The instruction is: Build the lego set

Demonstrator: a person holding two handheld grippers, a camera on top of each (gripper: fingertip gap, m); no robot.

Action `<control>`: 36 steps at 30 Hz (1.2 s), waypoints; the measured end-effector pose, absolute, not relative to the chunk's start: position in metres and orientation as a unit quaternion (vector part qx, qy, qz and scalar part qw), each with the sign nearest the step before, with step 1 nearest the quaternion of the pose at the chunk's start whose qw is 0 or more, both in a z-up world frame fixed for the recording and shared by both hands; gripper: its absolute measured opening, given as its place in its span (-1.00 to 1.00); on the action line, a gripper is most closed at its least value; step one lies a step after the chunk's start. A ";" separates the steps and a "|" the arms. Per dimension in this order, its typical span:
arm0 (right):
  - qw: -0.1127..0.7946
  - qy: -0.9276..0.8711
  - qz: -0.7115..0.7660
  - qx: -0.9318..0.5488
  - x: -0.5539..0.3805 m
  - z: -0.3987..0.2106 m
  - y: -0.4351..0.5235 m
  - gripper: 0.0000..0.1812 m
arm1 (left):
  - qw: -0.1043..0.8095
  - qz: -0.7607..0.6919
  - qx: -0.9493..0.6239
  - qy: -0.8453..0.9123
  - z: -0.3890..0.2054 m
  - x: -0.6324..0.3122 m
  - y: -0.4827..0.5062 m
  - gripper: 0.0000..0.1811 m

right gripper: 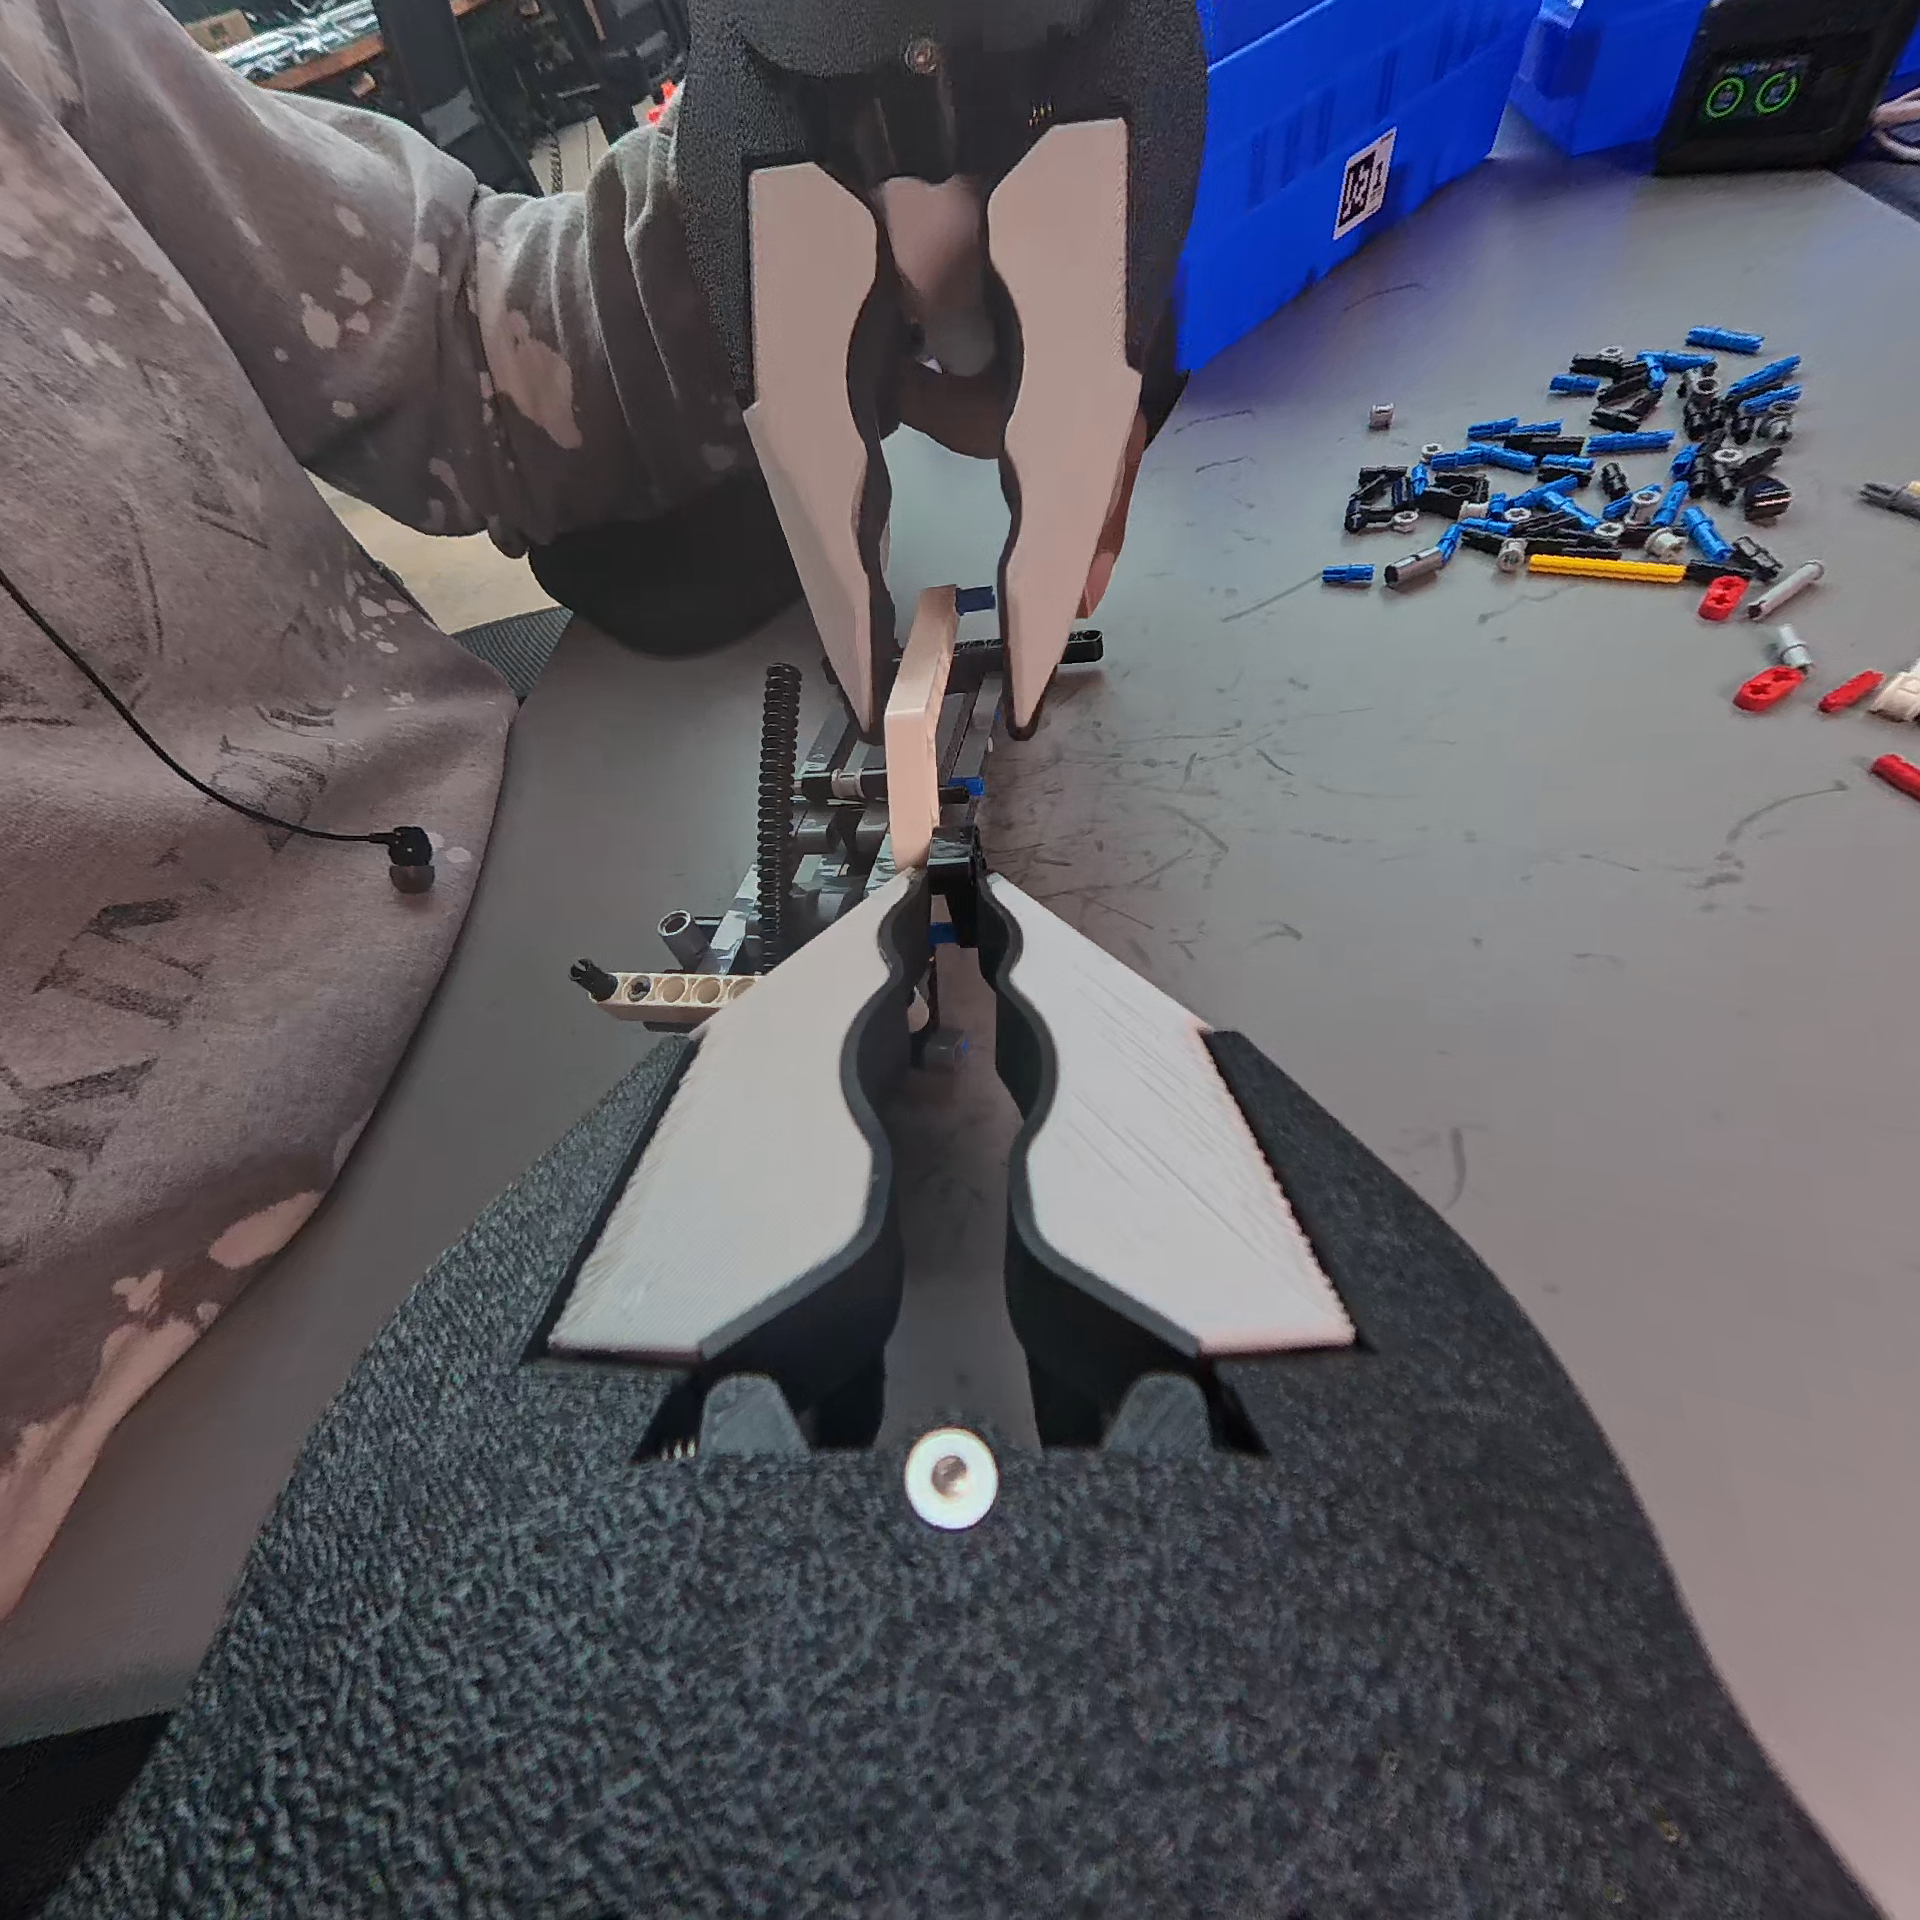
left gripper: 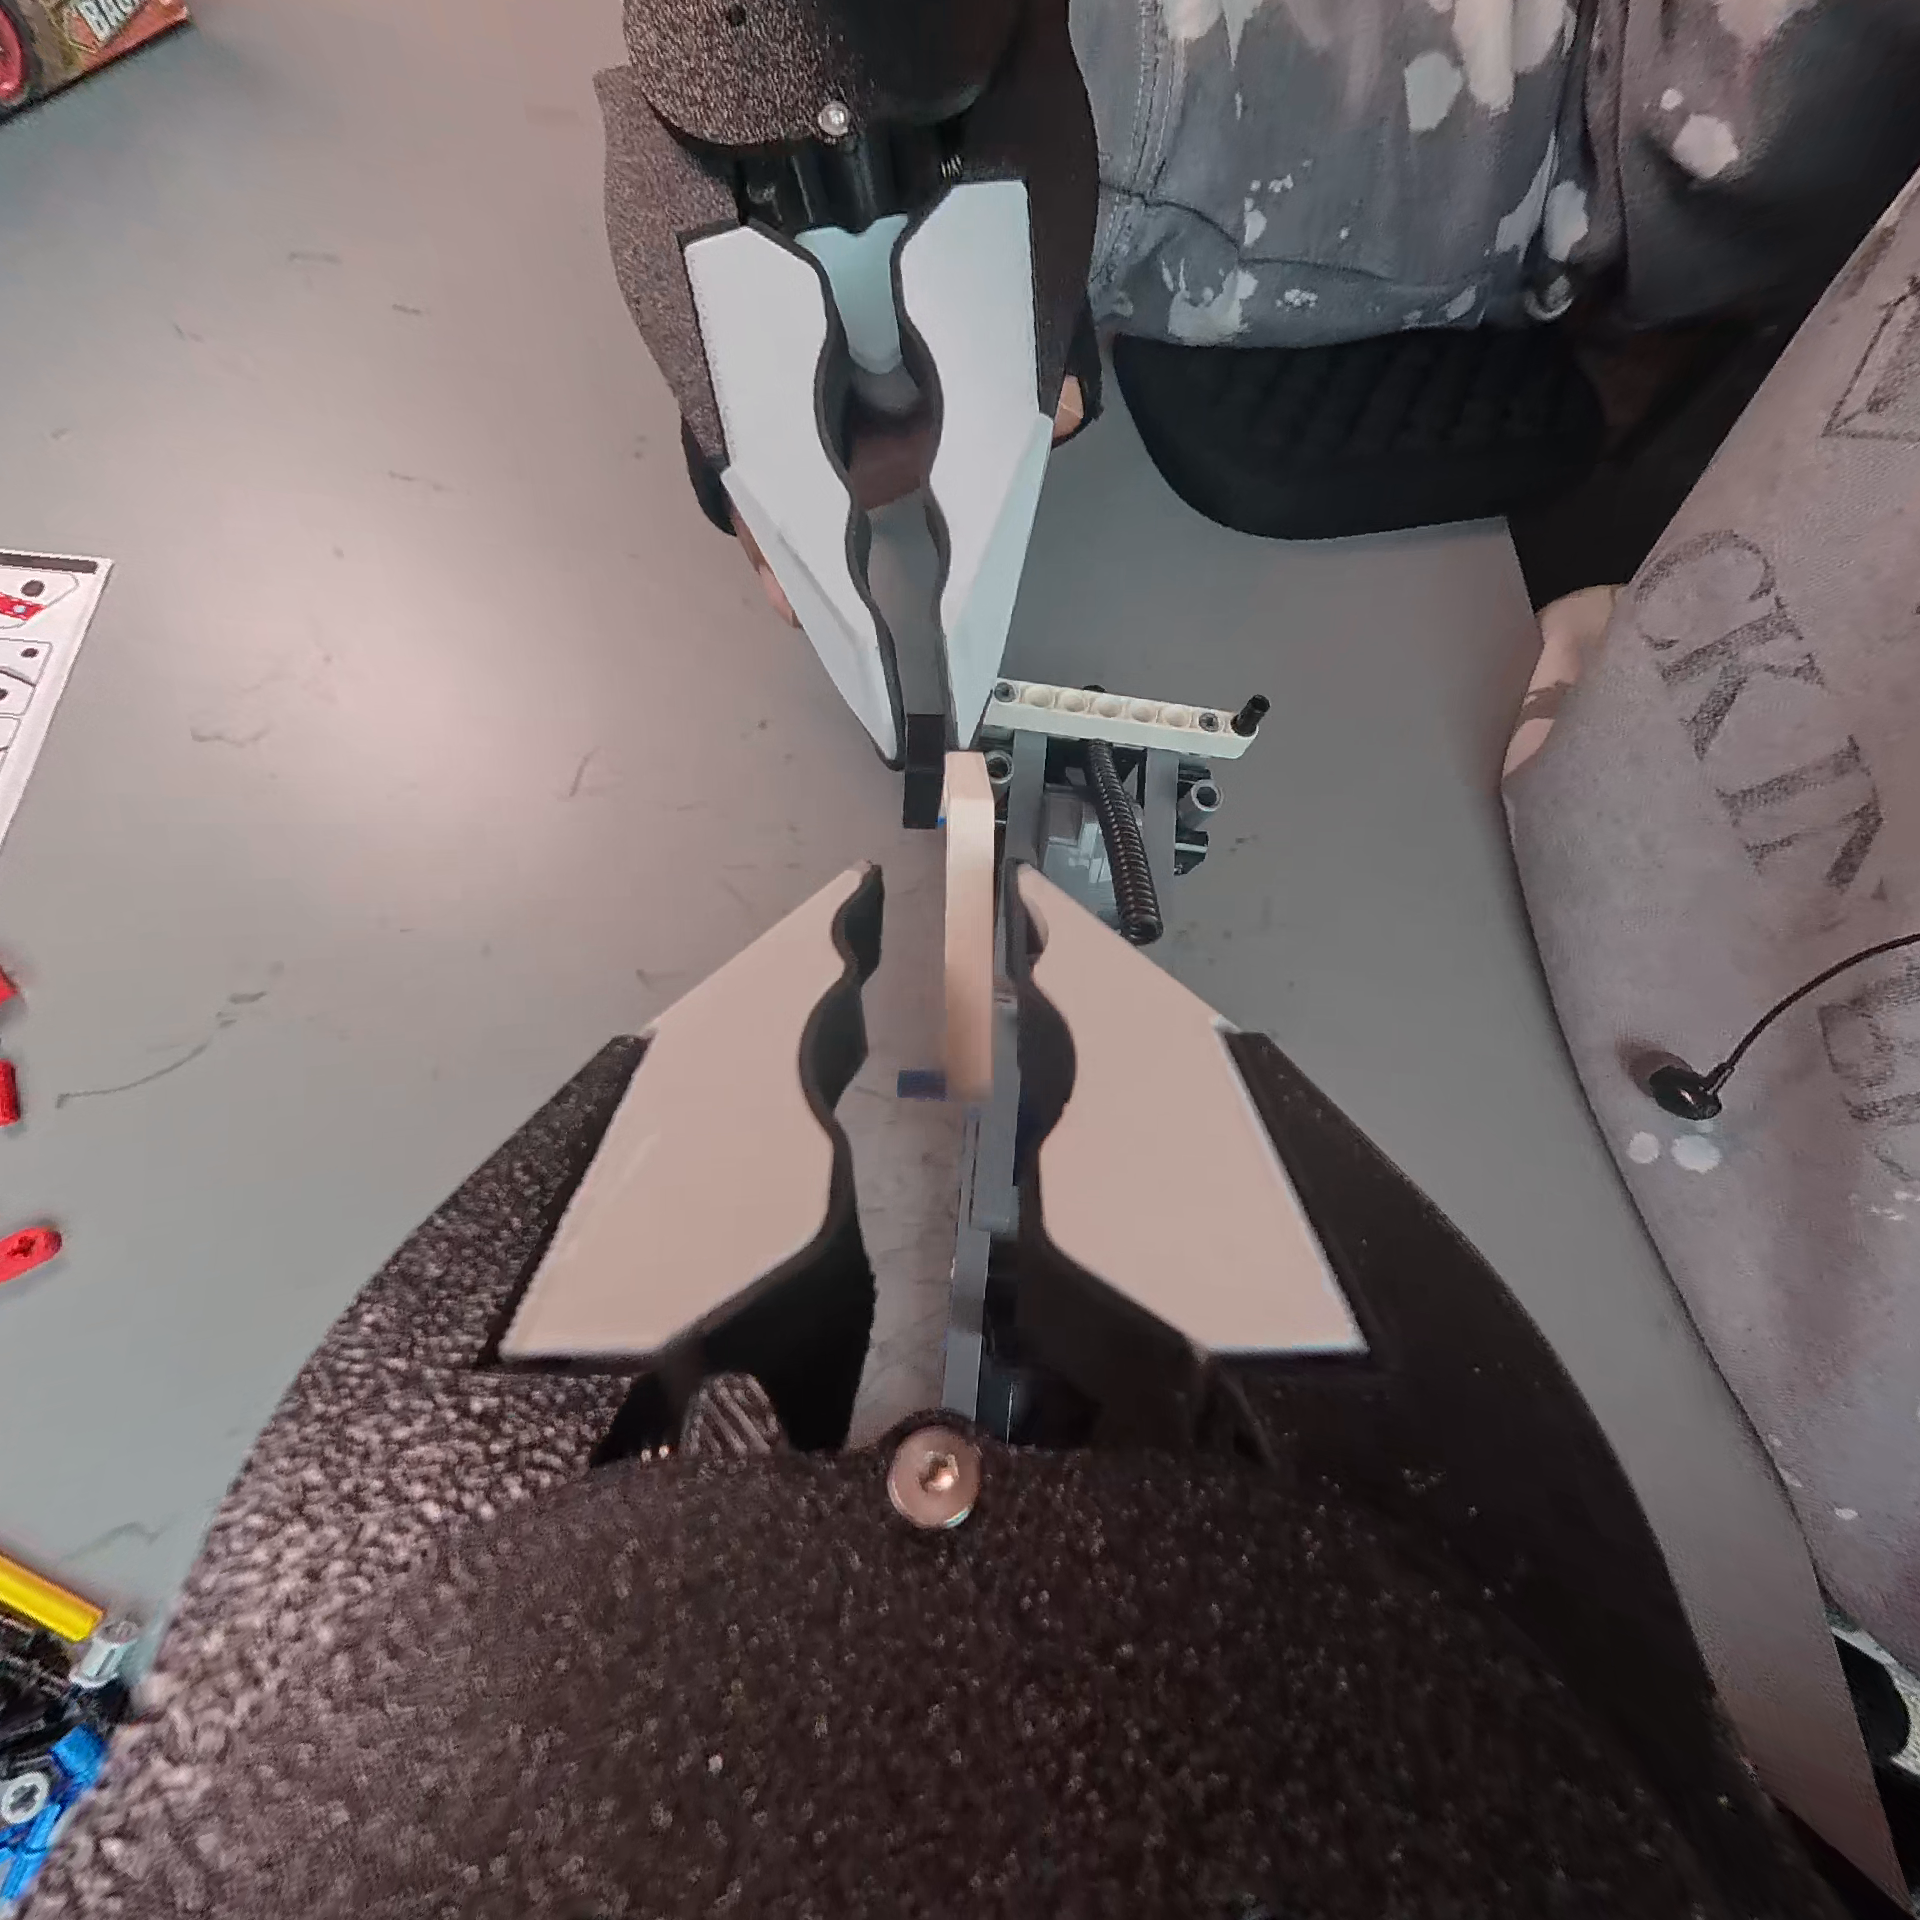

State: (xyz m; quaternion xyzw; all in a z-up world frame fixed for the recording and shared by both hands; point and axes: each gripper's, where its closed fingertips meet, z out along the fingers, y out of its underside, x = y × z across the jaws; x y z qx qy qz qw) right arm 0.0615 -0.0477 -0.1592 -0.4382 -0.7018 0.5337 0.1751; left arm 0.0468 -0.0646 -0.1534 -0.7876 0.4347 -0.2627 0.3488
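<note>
Lengthwise, the lego frame [left gripper: 1081,831] spans both grippers.

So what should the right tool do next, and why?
Probably ease the black piece onto the near end of the pale beam: the right tool is shut on it close by, while the left tool straddles the grey frame.
</note>
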 end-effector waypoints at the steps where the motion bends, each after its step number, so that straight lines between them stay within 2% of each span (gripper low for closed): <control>1: 0.176 -0.702 0.533 -0.439 0.062 -0.159 -0.048 -0.91 | 0.346 -0.260 -0.788 0.438 -0.155 0.049 -0.064 -0.83; 2: 0.176 -0.702 0.530 -0.441 0.062 -0.160 -0.047 -0.91 | 0.344 -0.258 -0.786 0.444 -0.157 0.051 -0.065 -0.90; 7: 0.173 -0.692 0.534 -0.455 0.065 -0.161 -0.047 -0.89 | 0.341 -0.257 -0.784 0.451 -0.157 0.053 -0.066 -0.91; 11: 0.159 -0.719 0.515 -0.438 0.089 -0.157 -0.059 -0.34 | 0.336 -0.259 -0.785 0.452 -0.158 0.051 -0.066 -0.91; 13: 0.175 -0.748 0.468 -0.437 0.100 -0.164 -0.069 0.02 | 0.335 -0.262 -0.784 0.452 -0.158 0.051 -0.067 -0.91; 16: 0.232 -0.742 0.422 -0.466 0.093 -0.175 -0.077 0.30 | 0.332 -0.269 -0.782 0.454 -0.159 0.051 -0.067 -0.91; 19: 0.275 -0.732 0.393 -0.484 0.080 -0.188 -0.080 0.32 | 0.334 -0.279 -0.778 0.453 -0.158 0.052 -0.067 -0.91; 25: 0.267 -0.754 0.391 -0.455 0.071 -0.197 -0.088 0.04 | 0.334 -0.277 -0.776 0.457 -0.159 0.053 -0.070 -0.91; 36: 0.271 -0.754 0.401 -0.445 0.071 -0.194 -0.088 -0.01 | 0.336 -0.289 -0.773 0.454 -0.156 0.053 -0.073 -0.91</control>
